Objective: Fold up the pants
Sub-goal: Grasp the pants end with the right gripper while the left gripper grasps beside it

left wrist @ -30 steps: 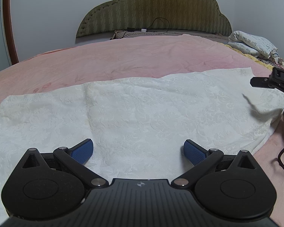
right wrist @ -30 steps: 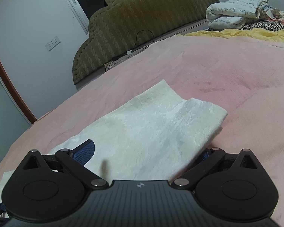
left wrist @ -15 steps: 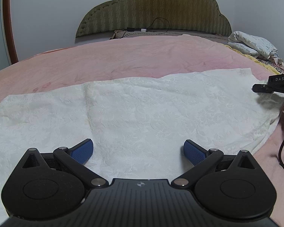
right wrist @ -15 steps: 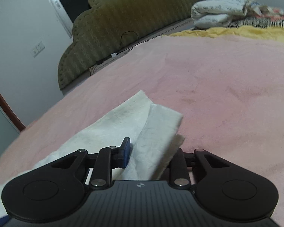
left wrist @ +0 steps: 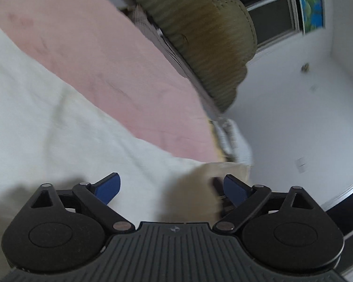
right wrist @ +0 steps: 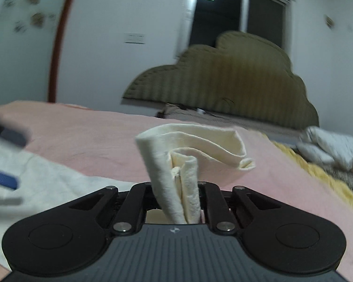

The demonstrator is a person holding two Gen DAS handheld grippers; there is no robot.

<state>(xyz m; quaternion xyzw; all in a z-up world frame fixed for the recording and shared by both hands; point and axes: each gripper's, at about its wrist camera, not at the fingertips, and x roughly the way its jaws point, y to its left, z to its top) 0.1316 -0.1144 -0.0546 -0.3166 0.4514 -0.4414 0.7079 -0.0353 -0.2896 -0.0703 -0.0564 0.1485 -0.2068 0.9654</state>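
The cream-white pants lie spread on the pink bedspread. My right gripper is shut on a bunched end of the pants, which stands up lifted above the bed. My left gripper is open, its blue pads wide apart, tilted hard and hovering over the pants. A lifted, blurred fold of the pants sits between its fingers. The left gripper's blue pad shows blurred at the left edge of the right wrist view.
An olive padded headboard stands at the head of the bed. Folded bedding and a yellow blanket lie at the right side. White walls and a dark window are behind.
My right gripper has lifted the gripped pants end off the bed and swung left. My left gripper has rolled sharply and moved right; it stays open.
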